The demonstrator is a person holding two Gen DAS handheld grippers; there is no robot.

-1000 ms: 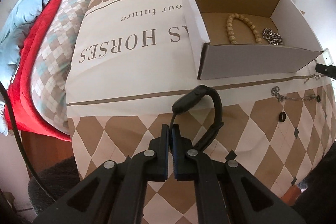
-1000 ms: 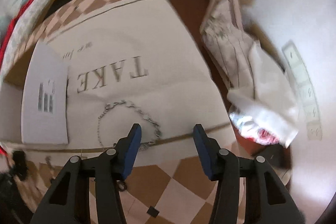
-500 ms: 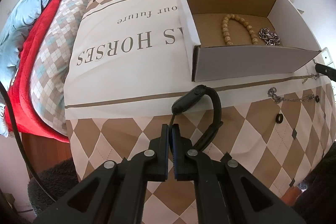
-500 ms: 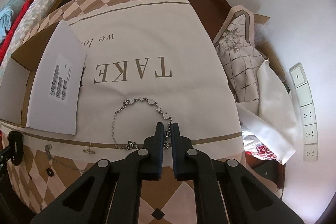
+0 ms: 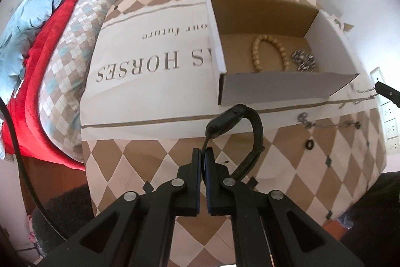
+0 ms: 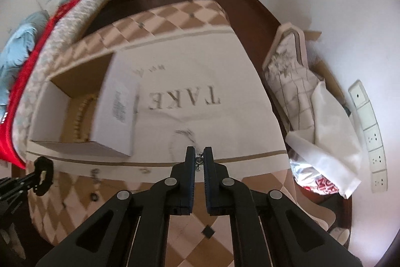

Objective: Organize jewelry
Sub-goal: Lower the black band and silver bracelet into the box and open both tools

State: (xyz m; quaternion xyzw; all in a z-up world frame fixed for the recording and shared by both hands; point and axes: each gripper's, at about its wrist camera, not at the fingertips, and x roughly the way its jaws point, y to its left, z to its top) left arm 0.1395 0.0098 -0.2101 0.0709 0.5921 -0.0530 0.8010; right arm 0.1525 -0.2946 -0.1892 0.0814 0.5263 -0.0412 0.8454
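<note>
Box (image 5: 275, 86) placement is what everything hinges on, so going left to right. It sits open-topped on the printed cloth (image 5: 155, 91), and from the left gripper (image 5: 203, 154) it lies up ahead and a bit to the right, its low front wall facing the tool. That gripper is clamped tight on the thin strap end of a black watch (image 5: 232, 116), and the rest of the band curls up and over to the right of the fingers, its face nearly over the box's near wall. My guess is the watch only needs a short carry forward and over that wall.

Inside the box already: a bead bracelet (image 5: 270, 51) and a little silver chain pile (image 5: 303, 60) just to its right, near the right wall.

Further right, a thin chain (image 5: 325, 123) and a small black ring (image 5: 310, 144) lie loose on the checked part of the cloth, in front of the box's right corner.

Over on the right gripper (image 6: 199, 159), the fingers are pinched closed on a link of a silver bracelet (image 6: 183, 135), and the rest trails off ahead and left, partly blurred. From this tool the box is up and to the left, its tall side flap in between. So I'd say the left hand is the nearer one; the right has to go left and over that flap.
</note>
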